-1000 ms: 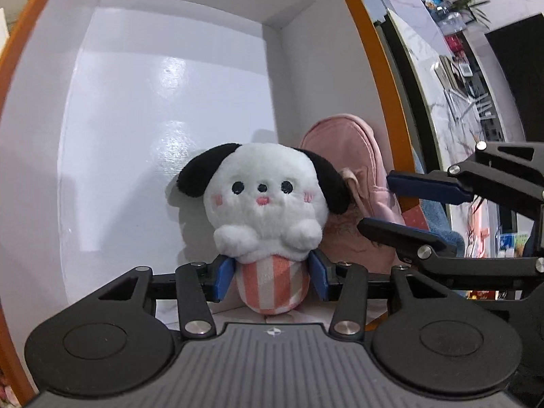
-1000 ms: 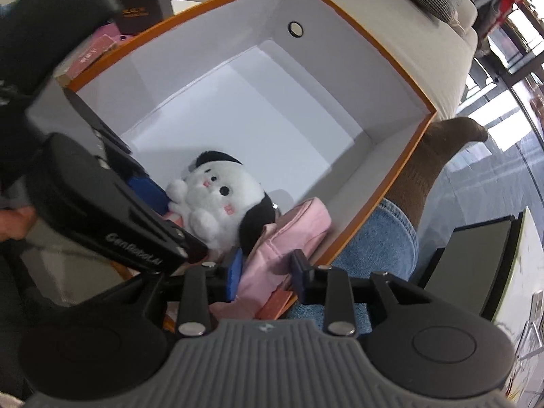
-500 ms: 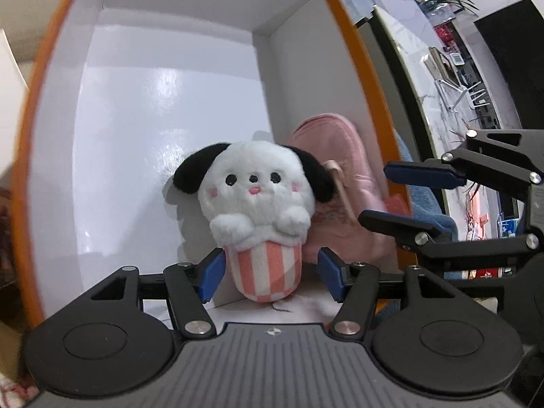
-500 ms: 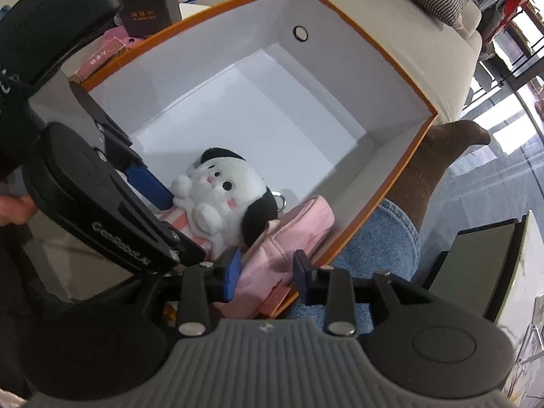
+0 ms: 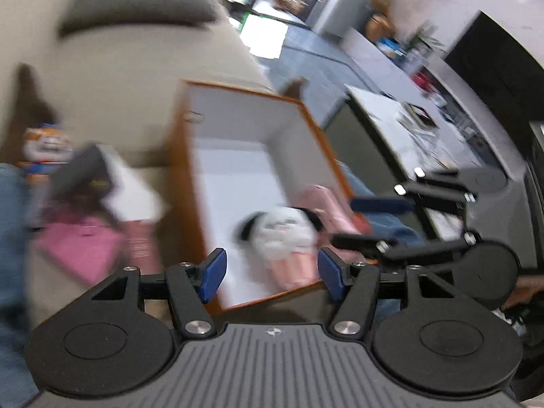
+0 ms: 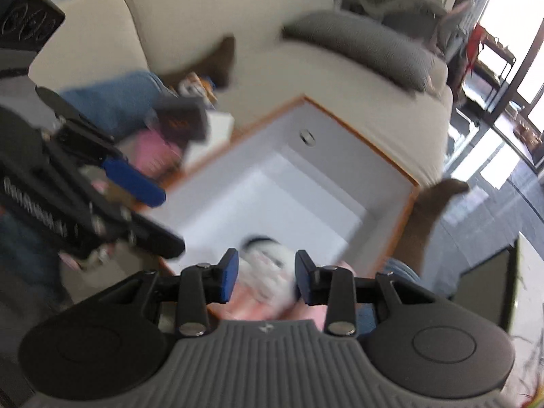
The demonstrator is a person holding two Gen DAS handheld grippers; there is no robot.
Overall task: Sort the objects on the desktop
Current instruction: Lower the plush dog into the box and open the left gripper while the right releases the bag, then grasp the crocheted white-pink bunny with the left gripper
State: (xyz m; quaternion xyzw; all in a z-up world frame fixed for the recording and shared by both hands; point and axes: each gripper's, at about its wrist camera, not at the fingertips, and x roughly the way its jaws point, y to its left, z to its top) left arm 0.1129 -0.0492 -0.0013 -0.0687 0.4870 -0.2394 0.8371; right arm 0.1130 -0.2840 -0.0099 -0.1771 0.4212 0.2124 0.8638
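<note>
A white plush dog (image 5: pixel 282 231) with black ears and a striped base lies in the white, orange-rimmed box (image 5: pixel 238 119), beside a pink pouch (image 5: pixel 326 204). My left gripper (image 5: pixel 271 265) hangs open well above the box's near rim, nothing between its blue pads. The right gripper (image 6: pixel 266 272) is also open above the box (image 6: pixel 340 156), and the plush (image 6: pixel 268 258) shows blurred far below its gap, untouched. Each gripper appears in the other's view: the right gripper (image 5: pixel 367 221) at the right, the left gripper (image 6: pixel 146 210) at the left.
Left of the box lie a dark small box (image 5: pixel 85 170), a white box (image 5: pixel 132 190), a pink flat packet (image 5: pixel 81 248) and a toy figure (image 5: pixel 44 146). A beige sofa (image 5: pixel 119 68) with a grey cushion (image 6: pixel 357 44) is behind. A person's jeans leg (image 6: pixel 112 102) and socked foot (image 6: pixel 438 200) flank the box.
The left jaws let go of the plush's striped base and spread. Both grippers then rose and pulled back out of the box, leaving the plush and the pouch inside.
</note>
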